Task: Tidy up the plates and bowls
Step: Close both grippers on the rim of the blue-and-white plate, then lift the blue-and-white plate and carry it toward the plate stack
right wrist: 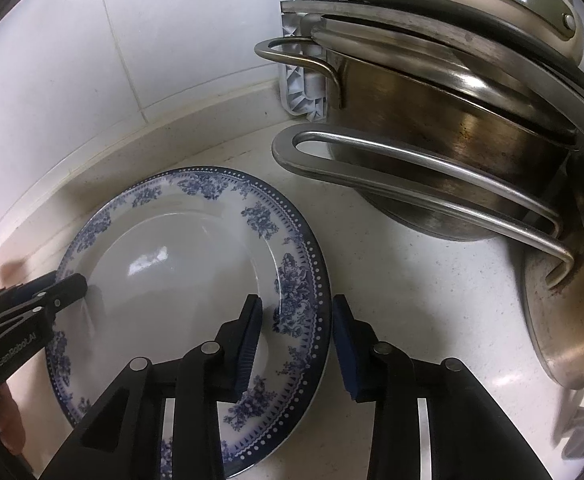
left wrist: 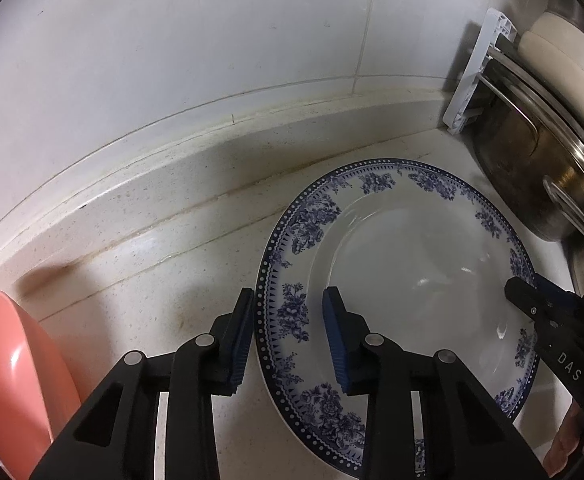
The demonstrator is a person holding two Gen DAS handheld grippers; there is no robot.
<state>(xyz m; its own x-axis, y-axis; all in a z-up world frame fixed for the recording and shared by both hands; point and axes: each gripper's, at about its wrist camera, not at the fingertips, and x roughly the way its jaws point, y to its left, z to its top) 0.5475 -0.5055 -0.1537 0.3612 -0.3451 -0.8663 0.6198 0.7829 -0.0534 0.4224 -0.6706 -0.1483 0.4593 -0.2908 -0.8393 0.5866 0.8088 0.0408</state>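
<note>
A blue-and-white floral plate (left wrist: 411, 260) (right wrist: 164, 272) lies on the pale counter near the wall. My left gripper (left wrist: 290, 292) straddles its left rim, one pad against the outer edge and the other inside on the plate's face. On the opposite rim, my right gripper (right wrist: 297, 300) is set the same way, with its pads against the edge and the inner face. Each gripper shows in the other's view, the right gripper (left wrist: 519, 286) and the left gripper (right wrist: 72, 284). A pink bowl (left wrist: 8, 360) stands at the far left.
Steel pots (right wrist: 431, 140) (left wrist: 531, 160) with long handles lean in a white rack (right wrist: 295, 60) right of the plate, close to its rim. A steel pan (right wrist: 571, 320) stands further right. The tiled wall (left wrist: 212, 40) runs behind the counter.
</note>
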